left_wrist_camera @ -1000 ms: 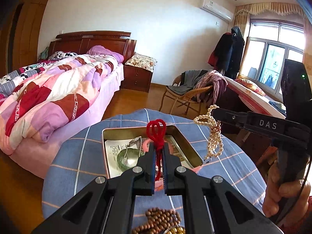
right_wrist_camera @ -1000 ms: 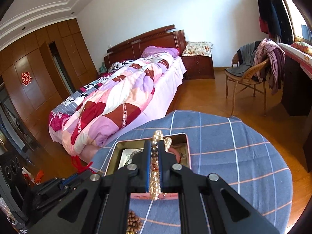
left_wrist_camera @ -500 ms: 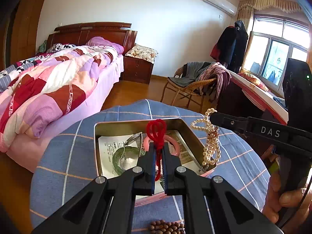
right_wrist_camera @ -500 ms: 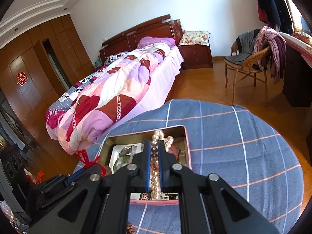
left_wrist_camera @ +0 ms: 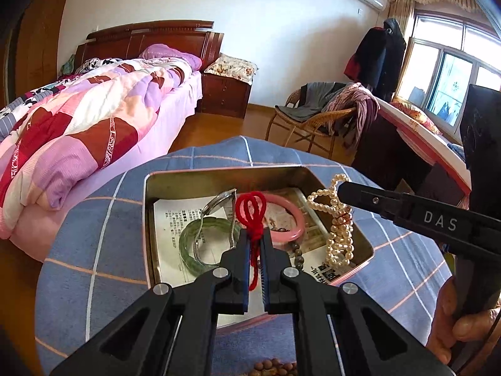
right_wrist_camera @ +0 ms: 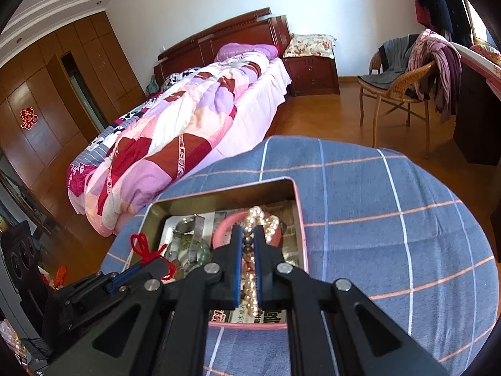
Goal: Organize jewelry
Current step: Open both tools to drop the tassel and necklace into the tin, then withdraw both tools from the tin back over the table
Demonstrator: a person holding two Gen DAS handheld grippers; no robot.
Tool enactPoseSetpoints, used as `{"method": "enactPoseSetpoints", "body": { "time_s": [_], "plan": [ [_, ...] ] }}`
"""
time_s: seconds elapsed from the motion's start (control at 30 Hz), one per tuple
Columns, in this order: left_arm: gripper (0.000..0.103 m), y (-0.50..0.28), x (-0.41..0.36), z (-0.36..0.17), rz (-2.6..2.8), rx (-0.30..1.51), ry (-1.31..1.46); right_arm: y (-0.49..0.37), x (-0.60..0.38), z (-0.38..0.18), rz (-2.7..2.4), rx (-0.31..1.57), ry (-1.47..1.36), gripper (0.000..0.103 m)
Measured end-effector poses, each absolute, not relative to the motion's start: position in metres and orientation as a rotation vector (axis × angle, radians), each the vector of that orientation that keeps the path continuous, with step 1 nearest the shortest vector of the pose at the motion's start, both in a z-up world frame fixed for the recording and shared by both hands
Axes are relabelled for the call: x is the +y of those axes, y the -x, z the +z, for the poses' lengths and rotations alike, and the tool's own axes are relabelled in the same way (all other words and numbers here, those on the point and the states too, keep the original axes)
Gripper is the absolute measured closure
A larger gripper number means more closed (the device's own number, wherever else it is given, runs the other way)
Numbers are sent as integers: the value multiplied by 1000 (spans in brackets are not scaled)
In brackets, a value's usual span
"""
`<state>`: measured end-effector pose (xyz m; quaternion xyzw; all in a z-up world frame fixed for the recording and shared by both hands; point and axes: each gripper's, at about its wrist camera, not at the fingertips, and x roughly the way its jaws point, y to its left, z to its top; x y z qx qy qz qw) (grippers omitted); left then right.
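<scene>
Two grippers worked over one open tin (left_wrist_camera: 150, 206) on the blue checked tablecloth (left_wrist_camera: 94, 250), each with a piece not yet let go. On the left, the left gripper (left_wrist_camera: 256, 244) was clenched on a red cord (left_wrist_camera: 250, 210), its loops held above the middle of the tin. Inside lay one green bangle (left_wrist_camera: 188, 244), one silver bracelet (left_wrist_camera: 216, 203) across it, one pink bangle (left_wrist_camera: 291, 219) to their right and a few dark beads (left_wrist_camera: 297, 252), all on printed paper. Farther right, the right gripper (right_wrist_camera: 248, 241) grasped one pearl strand (left_wrist_camera: 338, 235), hanging into the tin's right side. I judged the job past halfway: both held pieces had yet to be dropped, and one string of brown wooden beads (left_wrist_camera: 275, 368) waited outside on the near cloth.
</scene>
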<state>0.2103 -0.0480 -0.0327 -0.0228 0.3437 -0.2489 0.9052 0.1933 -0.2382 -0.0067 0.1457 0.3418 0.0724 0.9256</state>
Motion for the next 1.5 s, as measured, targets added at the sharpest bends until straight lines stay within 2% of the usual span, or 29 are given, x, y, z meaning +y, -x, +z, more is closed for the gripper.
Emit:
{"method": "enactPoseSetpoints", "body": {
  "time_s": [0.13,0.17,0.2,0.27,0.3,0.33,0.37,0.4,0.43,0.7,1.5],
  "plan": [
    [97,-216,-53,-41,-488,736,5,-194,-233,-8,158,705,-275,90],
    [97,-216,-54,-42,-476,745,-9,-194,-233,-8,158,706,-276,79],
    [96,-217,-55,-43,-474,753,-14,-194,-233,-7,159,707,-281,54],
    [93,-217,-55,-43,-469,771,-18,-188,-236,-2,148,669,-291,28],
    [85,-216,-54,-42,-464,772,-21,-184,-237,1,141,650,-288,28],
    [66,-214,-53,-41,-458,769,-24,-180,-238,5,133,636,-284,28],
    [53,-211,-51,-37,-437,754,-26,-177,-238,9,126,625,-285,28],
    [31,-207,-47,-34,-416,733,-22,-174,-239,11,121,616,-287,28],
    [24,-204,-45,-32,-404,714,-15,-169,-241,14,117,607,-294,28],
    [24,-170,-18,-19,-365,680,12,-132,-250,19,81,596,-325,28],
    [24,-65,5,-43,-380,727,-45,-35,-259,-27,30,695,-324,28]
  ]
}}
